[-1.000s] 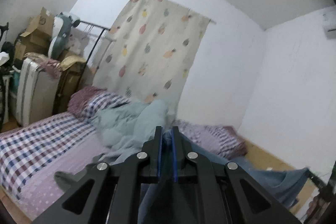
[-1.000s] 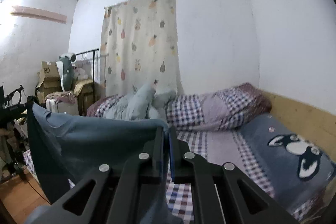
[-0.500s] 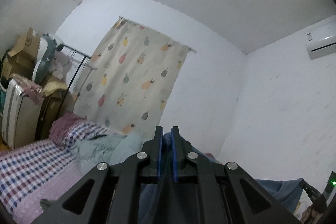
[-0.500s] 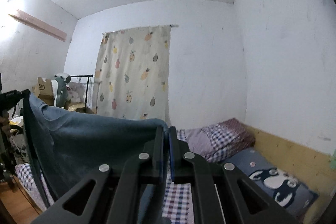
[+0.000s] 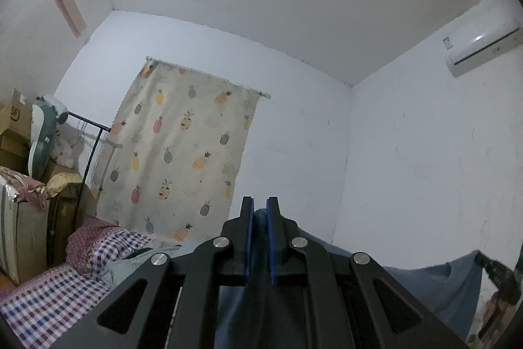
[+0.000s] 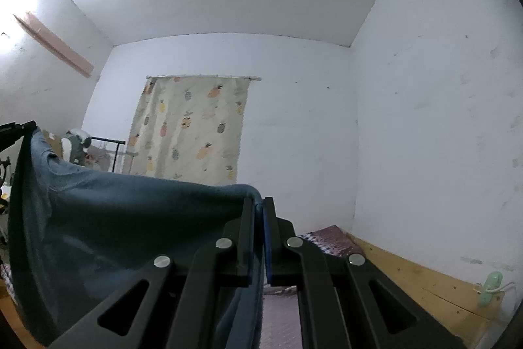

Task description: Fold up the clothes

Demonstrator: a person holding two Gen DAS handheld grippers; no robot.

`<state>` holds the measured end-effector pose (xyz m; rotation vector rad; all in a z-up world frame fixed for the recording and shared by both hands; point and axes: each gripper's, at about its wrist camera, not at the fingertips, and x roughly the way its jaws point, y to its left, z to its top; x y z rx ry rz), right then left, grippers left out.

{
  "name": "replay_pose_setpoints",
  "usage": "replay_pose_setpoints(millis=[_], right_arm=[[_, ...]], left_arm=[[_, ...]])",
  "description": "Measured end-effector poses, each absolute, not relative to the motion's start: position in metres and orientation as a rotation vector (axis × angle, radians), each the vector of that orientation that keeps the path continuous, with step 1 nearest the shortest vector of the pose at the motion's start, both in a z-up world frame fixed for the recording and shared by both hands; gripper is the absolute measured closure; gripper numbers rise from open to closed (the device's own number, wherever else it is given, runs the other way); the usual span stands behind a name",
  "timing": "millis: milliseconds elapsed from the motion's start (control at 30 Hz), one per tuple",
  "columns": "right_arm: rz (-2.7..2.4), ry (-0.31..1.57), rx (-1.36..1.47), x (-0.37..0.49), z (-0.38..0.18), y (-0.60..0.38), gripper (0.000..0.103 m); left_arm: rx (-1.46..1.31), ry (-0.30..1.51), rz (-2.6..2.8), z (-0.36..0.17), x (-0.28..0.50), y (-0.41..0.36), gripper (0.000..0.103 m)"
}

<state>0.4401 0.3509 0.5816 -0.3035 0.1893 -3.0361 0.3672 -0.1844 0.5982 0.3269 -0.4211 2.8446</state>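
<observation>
A blue-grey T-shirt (image 6: 124,218) hangs stretched in the air between my two grippers. My right gripper (image 6: 260,208) is shut on one top corner of it, and the cloth runs off to the left, where the other gripper (image 6: 16,128) shows as a dark shape at the far corner. In the left wrist view my left gripper (image 5: 260,211) is shut on the T-shirt (image 5: 434,287), which spreads to the lower right toward the other gripper (image 5: 493,267). Both cameras tilt up at the walls and ceiling.
A bed with a checked purple sheet (image 5: 49,296) and a light blue quilt (image 5: 130,264) lies below left. A pineapple-print curtain (image 5: 183,159) hangs on the far wall. Boxes, a plush toy (image 5: 42,136) and a metal rack stand at left. A wooden panel (image 6: 425,280) lines the right wall.
Both grippers have risen and tilted upward with the T-shirt held between them; the bed has dropped toward the bottom of both views and more ceiling shows.
</observation>
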Motion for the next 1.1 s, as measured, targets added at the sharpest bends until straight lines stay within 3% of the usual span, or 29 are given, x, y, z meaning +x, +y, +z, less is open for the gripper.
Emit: replay_pose_setpoints(millis=[500,867,1100], right_arm=[[-3.157,0.188,-0.092,0.310,0.556,0.383,0.100],[-3.247,0.232,0.213,0.113,0.468,0.398,0.100],[-3.263,0.230,0.461,-0.020,0.381,0.408,0.100]], left_arm=[[0.002,-0.371,2.906,0.530,0.186,-0.135,0.096],[-0.375,-0.299,2.965,0.411,-0.032,-0.072,0.096],[-0.620,-0.255,2.949,0.323,-0.155,-0.037,0.096]])
